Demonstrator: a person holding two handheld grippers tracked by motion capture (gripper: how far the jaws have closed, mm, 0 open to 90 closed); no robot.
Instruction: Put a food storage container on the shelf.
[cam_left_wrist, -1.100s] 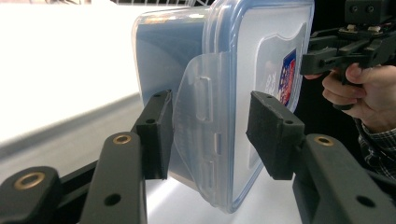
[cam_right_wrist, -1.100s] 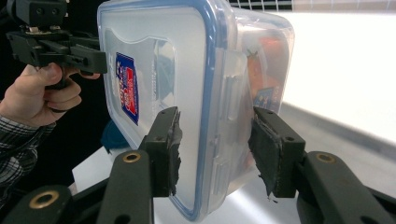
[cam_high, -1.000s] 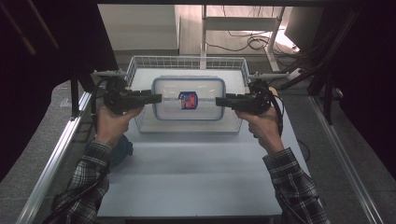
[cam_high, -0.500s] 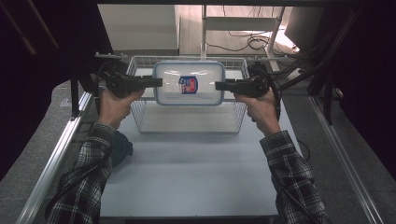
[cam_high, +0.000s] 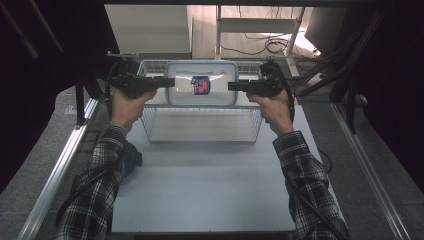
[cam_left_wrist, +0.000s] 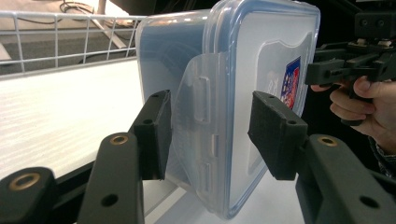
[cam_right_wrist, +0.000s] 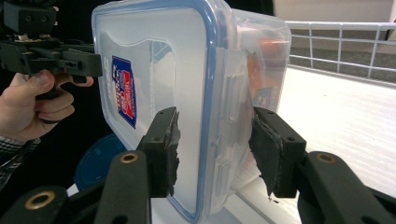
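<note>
A clear plastic container (cam_high: 202, 85) with a blue-rimmed lid and a blue and red label hangs in the air over the far part of a wire basket (cam_high: 200, 132). My left gripper (cam_high: 170, 82) is shut on its left end and my right gripper (cam_high: 232, 86) on its right end. In the left gripper view the jaws (cam_left_wrist: 208, 135) clamp the container (cam_left_wrist: 224, 93) across its side latch. The right gripper view has the jaws (cam_right_wrist: 215, 144) pressed on the lid and base of the container (cam_right_wrist: 177, 70), again at a latch. Something orange shows faintly inside.
The white wire basket stands on a white table (cam_high: 210, 190), its rim (cam_left_wrist: 56, 16) behind the container. A dark blue round object (cam_high: 132, 155) lies by the left sleeve. Metal rails (cam_high: 65, 160) run along both table sides. Cables and a shelf frame stand beyond.
Both grippers have carried the container up and away from the person, from low in the basket to above its far edge. The arms have stretched forward.
</note>
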